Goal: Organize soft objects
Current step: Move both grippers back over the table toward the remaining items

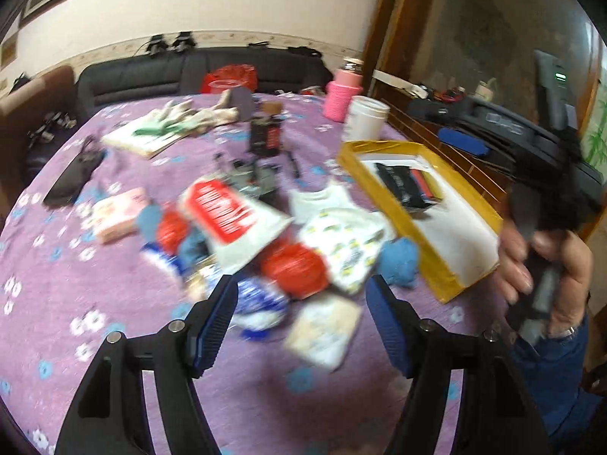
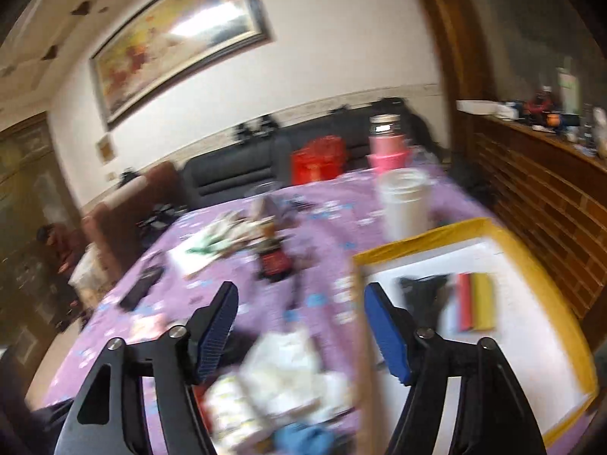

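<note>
1. Left tool spread wide, nothing between the pads, hanging just above the near edge of the soft-object pile on the purple flowered counter
2. Right tool likewise released and empty, poised over the near left wall of the yellow box, with white patterned cloth and a blue soft piece below it
3. Judged as a between-picks step: both tools free, most soft things not yet boxed
4. Next move probably calls for lowering one tool onto a single piece at the edge of the pile, such as the blue piece just beside the box, closing on a fold, then lifting over the box wall
5. Already inside the box: a black packet and red and yellow strips
6. Farther back: a white cup, a pink bottle, gloves on a pad, a dark sofa
7. Heavy motion blur throughout; pile items overlap, so red pieces and the red-printed bag stay uncertain in kind; hand holding the right tool cut off at the frame edge
</note>
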A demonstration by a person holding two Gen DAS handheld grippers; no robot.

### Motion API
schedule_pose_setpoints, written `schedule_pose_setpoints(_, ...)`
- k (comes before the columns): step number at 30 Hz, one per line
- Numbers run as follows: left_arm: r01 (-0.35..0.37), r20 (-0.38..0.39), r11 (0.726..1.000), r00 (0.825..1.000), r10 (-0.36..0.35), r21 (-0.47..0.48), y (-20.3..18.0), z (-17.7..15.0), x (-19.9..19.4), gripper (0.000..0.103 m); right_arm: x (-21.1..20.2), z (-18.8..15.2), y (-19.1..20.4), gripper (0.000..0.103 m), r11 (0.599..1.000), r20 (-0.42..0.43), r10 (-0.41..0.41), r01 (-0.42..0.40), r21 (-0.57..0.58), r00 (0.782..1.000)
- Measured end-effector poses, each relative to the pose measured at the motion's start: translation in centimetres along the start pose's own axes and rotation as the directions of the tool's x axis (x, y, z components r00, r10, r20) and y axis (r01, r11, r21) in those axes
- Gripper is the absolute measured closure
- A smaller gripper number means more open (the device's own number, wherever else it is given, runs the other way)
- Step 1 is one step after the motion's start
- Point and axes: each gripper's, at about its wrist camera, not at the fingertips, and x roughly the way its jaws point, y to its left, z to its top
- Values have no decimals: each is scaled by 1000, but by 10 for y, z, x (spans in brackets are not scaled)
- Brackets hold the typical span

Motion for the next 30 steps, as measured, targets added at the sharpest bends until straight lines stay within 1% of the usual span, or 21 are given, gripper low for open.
schedule_pose_setpoints(2, -21, -4, 1000, 1000, 20, -20, 17, -5, -4, 34, 5, -12, 23, 28, 996, -34, 89, -89, -5, 995)
schedule_pose_setpoints(5, -82, -2, 995, 997, 82, -55, 44, -8, -8, 34, 20, -32, 47, 28, 986, -75, 163, -166, -33, 984)
schedule_pose_setpoints(8, -146, 3, 987, 989, 147, -72, 73, -3, -11, 34, 34, -47, 57, 28, 974, -109, 199, -209, -86, 974)
schedule_pose_setpoints(10, -184, -16, 980, 983, 184, -70, 91, 7, -8, 33, 40, -54, 56, 28, 967, -124, 224, -236, -93, 967)
schedule_pose_setpoints(11, -201, -17, 978, 980, 201, -63, 101, 15, -6, 30, 41, -56, 55, 28, 967, -126, 221, -234, -96, 967)
schedule_pose_setpoints(12, -202, -17, 978, 979, 202, -46, 109, 23, -3, 27, 42, -57, 53, 28, 968, -121, 214, -227, -104, 969)
schedule_pose_setpoints(14, -234, -12, 972, 972, 234, -27, 126, 39, 4, 24, 42, -57, 48, 28, 970, -108, 208, -219, -105, 972)
schedule_pose_setpoints(15, -230, -20, 973, 973, 229, -25, 137, 49, 11, 24, 41, -56, 45, 28, 969, -106, 216, -226, -98, 971)
schedule_pose_setpoints(17, -196, -38, 980, 980, 195, -38, 155, 67, 26, 24, 42, -55, 42, 28, 967, -104, 235, -244, -80, 966)
schedule_pose_setpoints(18, -184, -47, 982, 982, 181, -50, 165, 77, 35, 24, 42, -55, 42, 28, 966, -106, 242, -250, -71, 964)
schedule_pose_setpoints(20, -137, -82, 987, 988, 130, -86, 182, 90, 54, 24, 44, -55, 41, 28, 964, -116, 249, -257, -61, 961)
schedule_pose_setpoints(22, -113, -107, 986, 989, 100, -123, 198, 100, 75, 24, 49, -56, 40, 28, 963, -135, 258, -266, -45, 957)
schedule_pose_setpoints(23, -96, -120, 986, 990, 80, -133, 200, 102, 84, 24, 51, -57, 40, 28, 962, -143, 261, -270, -41, 955)
schedule_pose_setpoints(26, -88, -152, 986, 986, 67, -140, 208, 103, 107, 24, 55, -58, 40, 28, 963, -158, 258, -268, -42, 953)
schedule_pose_setpoints(28, -67, -198, 985, 979, 35, -156, 211, 97, 117, 24, 56, -60, 40, 28, 964, -161, 252, -263, -45, 954)
schedule_pose_setpoints(29, -44, -215, 985, 977, 7, -166, 211, 92, 118, 24, 57, -60, 40, 28, 964, -165, 252, -263, -44, 953)
schedule_pose_setpoints(30, -6, -231, 984, 972, -35, -177, 209, 85, 116, 25, 58, -61, 40, 28, 964, -169, 253, -263, -42, 953)
